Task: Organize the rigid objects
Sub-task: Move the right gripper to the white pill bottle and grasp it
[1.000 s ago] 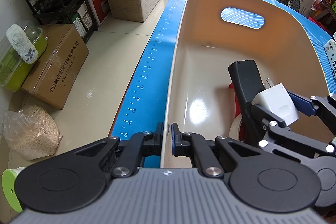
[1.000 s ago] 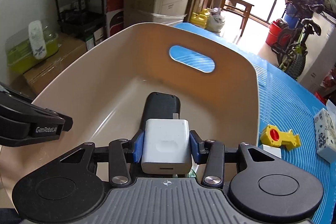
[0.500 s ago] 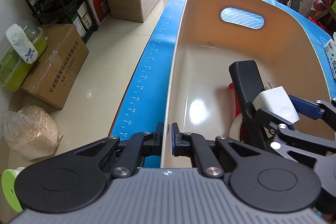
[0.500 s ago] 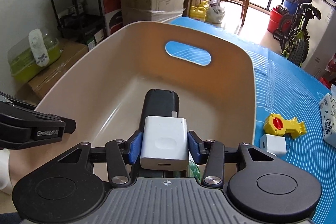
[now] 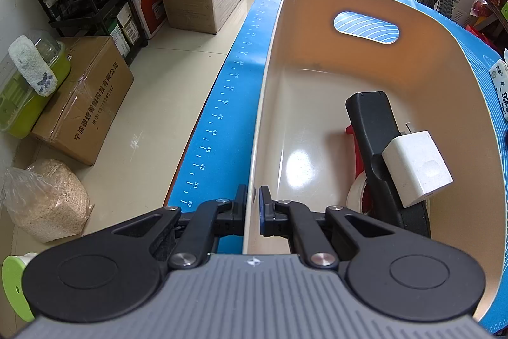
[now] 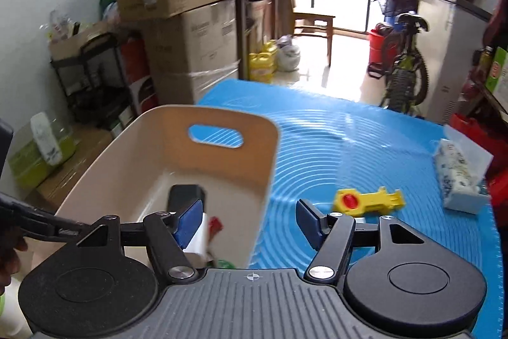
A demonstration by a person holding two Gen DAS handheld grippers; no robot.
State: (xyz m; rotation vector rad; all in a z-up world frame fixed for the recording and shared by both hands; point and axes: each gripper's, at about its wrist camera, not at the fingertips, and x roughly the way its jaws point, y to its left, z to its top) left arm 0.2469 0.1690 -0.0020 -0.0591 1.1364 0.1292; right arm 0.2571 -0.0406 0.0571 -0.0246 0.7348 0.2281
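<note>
A beige bin (image 5: 273, 53) stands on the blue mat, and my left gripper (image 5: 252, 199) is shut on its near left rim. Inside lie a black remote (image 5: 371, 116), a white charger (image 5: 416, 167) resting on it, and a red piece (image 5: 350, 131). In the right wrist view my right gripper (image 6: 247, 221) hovers over the bin's (image 6: 143, 154) right wall. Its jaws are opening and nothing is between them. The remote (image 6: 185, 194) and charger (image 6: 198, 239) lie below its left finger. A yellow toy (image 6: 365, 200) with a red button lies on the mat to the right.
A tissue pack (image 6: 457, 180) lies at the mat's right side. The mat's left edge (image 5: 222, 116) drops to the floor, where cardboard boxes (image 5: 85, 97), a shelf rack and a green container stand. A bicycle (image 6: 403, 65) is parked beyond the table.
My right gripper let go of the white charger, which now rests on the remote in the bin. It then rose and swung right, leaving the left wrist view. The left gripper stayed put.
</note>
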